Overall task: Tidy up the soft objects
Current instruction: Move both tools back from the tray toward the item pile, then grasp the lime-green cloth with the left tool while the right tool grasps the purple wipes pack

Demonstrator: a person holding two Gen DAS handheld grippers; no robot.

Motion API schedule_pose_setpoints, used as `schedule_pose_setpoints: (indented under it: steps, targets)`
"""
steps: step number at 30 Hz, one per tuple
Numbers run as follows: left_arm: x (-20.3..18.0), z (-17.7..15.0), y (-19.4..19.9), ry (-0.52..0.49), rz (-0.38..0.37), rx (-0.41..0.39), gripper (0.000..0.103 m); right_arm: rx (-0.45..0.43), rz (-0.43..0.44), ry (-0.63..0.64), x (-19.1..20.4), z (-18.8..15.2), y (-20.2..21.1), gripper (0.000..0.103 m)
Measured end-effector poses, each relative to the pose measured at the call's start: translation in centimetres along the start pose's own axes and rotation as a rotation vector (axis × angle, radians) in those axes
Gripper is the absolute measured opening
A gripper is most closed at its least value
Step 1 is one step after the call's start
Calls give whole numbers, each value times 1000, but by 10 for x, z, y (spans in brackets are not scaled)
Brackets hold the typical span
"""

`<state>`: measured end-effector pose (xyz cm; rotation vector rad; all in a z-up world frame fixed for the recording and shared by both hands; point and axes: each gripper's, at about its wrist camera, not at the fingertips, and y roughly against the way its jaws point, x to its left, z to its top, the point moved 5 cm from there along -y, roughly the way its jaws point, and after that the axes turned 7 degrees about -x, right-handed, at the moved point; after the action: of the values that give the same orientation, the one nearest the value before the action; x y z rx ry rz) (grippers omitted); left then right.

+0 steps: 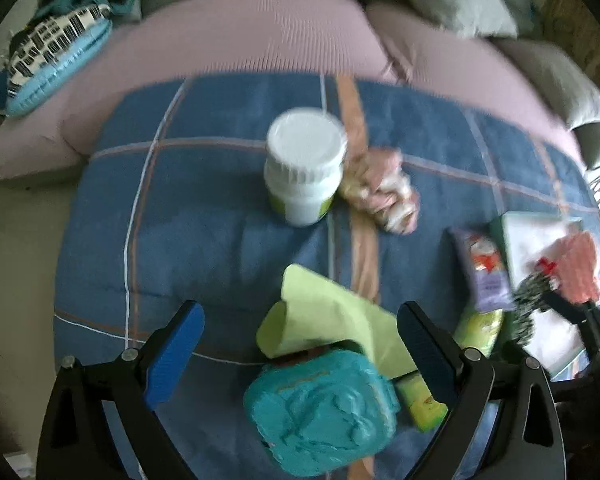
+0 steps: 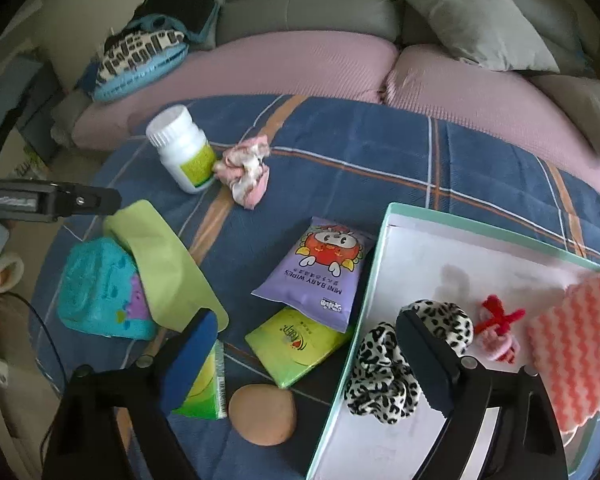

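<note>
Grippers stand apart in both wrist views; left gripper (image 1: 300, 344) has its blue-padded fingers (image 1: 176, 354) spread wide with nothing pressed between them; it hangs over a teal embossed pouch (image 1: 320, 408) and a light green cloth (image 1: 324, 320), both lying on the blue plaid blanket (image 1: 204, 208); right gripper (image 2: 312, 360) likewise has its fingers separated and clamps nothing. White pill bottle (image 2: 184, 148) stands tilted on the blanket, touching a pink-and-white scrunchie (image 2: 246, 176) beside it; purple pack of mini baby wipes (image 2: 320, 276) lies near the blanket's middle, overlapping a green tissue pack (image 2: 292, 348); a round tan sponge (image 2: 262, 414) lies just below that pack; a green carton (image 2: 208, 388) sits partly behind the right gripper's left finger. White tray with a mint rim (image 2: 480, 228) rests on the blanket's right side; inside it lie a leopard-print scrunchie (image 2: 380, 376), a red-and-pink hair tie (image 2: 498, 332) and a coral wavy-textured cloth (image 2: 572, 352); the scrunchie lies partly behind the right gripper's right finger. Pink sofa cushions (image 2: 300, 68) border the blanket.
</note>
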<state>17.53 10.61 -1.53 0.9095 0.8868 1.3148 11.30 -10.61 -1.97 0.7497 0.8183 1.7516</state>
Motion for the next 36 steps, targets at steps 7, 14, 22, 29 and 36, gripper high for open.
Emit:
schedule_pose_setpoints:
  steps: [7,14,22,29,36]
  targets:
    - [1,-4,-36,-29,-39,161,97,26,-9,37,3,4,-15,92]
    - [1,-13,-60,-31,-68,288,97,63,-37,119,5,1,-28,89]
    - [-14,-20,-73,-90,-92,340,72,79,-66,171,6,3,-37,89]
    - [-36,-16,-73,-129,-120,331,29,80,-76,186,3,8,-41,86]
    - [-53,-6,-67,-137,-145,291,18,88,-79,222,4,11,-48,72]
